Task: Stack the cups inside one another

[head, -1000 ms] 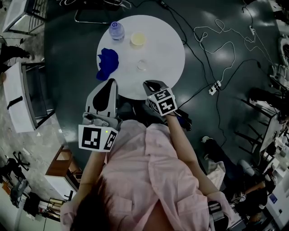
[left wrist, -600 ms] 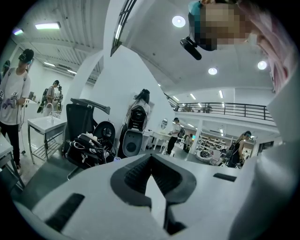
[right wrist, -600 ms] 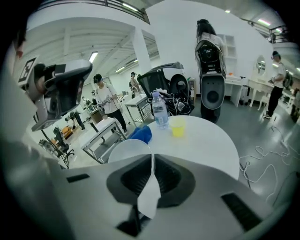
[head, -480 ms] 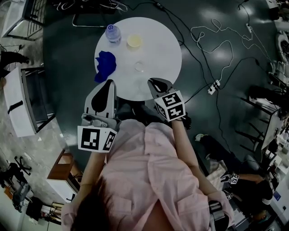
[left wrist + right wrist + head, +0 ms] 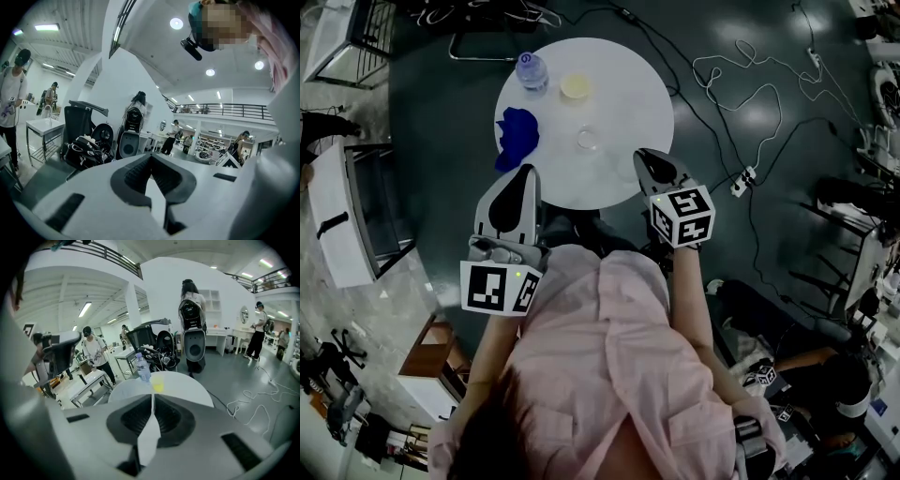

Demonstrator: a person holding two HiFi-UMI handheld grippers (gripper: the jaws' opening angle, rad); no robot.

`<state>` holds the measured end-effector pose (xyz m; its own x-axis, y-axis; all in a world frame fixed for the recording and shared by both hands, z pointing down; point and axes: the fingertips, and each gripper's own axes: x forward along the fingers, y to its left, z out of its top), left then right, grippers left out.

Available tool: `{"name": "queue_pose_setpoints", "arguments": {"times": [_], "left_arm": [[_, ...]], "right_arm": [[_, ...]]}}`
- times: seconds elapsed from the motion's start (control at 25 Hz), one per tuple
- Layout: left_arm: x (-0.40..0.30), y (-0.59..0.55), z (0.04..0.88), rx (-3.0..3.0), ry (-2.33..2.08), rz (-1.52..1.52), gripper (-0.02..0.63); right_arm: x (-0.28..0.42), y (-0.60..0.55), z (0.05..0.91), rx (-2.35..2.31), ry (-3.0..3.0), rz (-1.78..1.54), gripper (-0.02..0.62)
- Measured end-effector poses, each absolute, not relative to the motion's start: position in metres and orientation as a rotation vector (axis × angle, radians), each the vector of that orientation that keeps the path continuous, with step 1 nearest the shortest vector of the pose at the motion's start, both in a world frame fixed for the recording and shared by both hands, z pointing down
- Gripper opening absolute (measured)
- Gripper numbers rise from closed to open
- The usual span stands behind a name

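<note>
On the round white table [image 5: 628, 103] stand a yellow cup [image 5: 576, 86] and, nearer me, a clear cup [image 5: 588, 141]. My left gripper [image 5: 521, 175] hangs at the table's near left edge, shut and empty. At the near right edge my right gripper [image 5: 646, 159] is also shut with nothing in it. The right gripper view looks over its closed jaws [image 5: 153, 400] at the yellow cup [image 5: 158, 383] on the table [image 5: 192, 389]; the clear cup does not show there. The left gripper [image 5: 151, 164] points up into the room, away from the table.
A water bottle [image 5: 532, 67] stands at the table's far left, also the bottle [image 5: 143, 366] beside the yellow cup. A crumpled blue cloth [image 5: 517, 137] lies at the left side. White cables [image 5: 750, 84] trail over the dark floor to the right. People and furniture stand around the room.
My right gripper has swung to the right, from the table's near middle edge to its near right edge. The left gripper has stayed where it was.
</note>
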<state>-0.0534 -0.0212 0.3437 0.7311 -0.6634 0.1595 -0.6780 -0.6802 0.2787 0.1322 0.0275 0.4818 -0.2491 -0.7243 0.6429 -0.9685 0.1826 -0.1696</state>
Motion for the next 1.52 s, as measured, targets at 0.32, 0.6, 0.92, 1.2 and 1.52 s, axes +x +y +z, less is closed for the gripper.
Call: {"name": "queue_pose_setpoints", "arguments": {"times": [0.32,0.6,0.92,1.2,1.52], "left_arm": [[-0.055,-0.016,0.339,2.620,-1.056,0.054,0.015],[-0.059,-0.016,0.336,2.617,-1.086,0.043,0.015],[-0.061,-0.022,0.334,2.616,-1.118,0.033,0.015],[-0.066,-0.030,0.330,2.606,-1.151,0.021,0.015],[-0.066,-0.043,0.331,2.602,-1.160,0.017,0.015]], "right_arm": [[0.161,0.024,0.469,1.647,-2.024,0.750,0.038],[0.163,0.013,0.468,1.624,-2.038,0.725,0.038],[0.153,-0.013,0.464,1.562,-2.094,0.692,0.037],[0.135,-0.031,0.471,1.454,-2.124,0.691,0.037],[0.123,-0.039,0.488,1.358,-2.108,0.727,0.037]]}}
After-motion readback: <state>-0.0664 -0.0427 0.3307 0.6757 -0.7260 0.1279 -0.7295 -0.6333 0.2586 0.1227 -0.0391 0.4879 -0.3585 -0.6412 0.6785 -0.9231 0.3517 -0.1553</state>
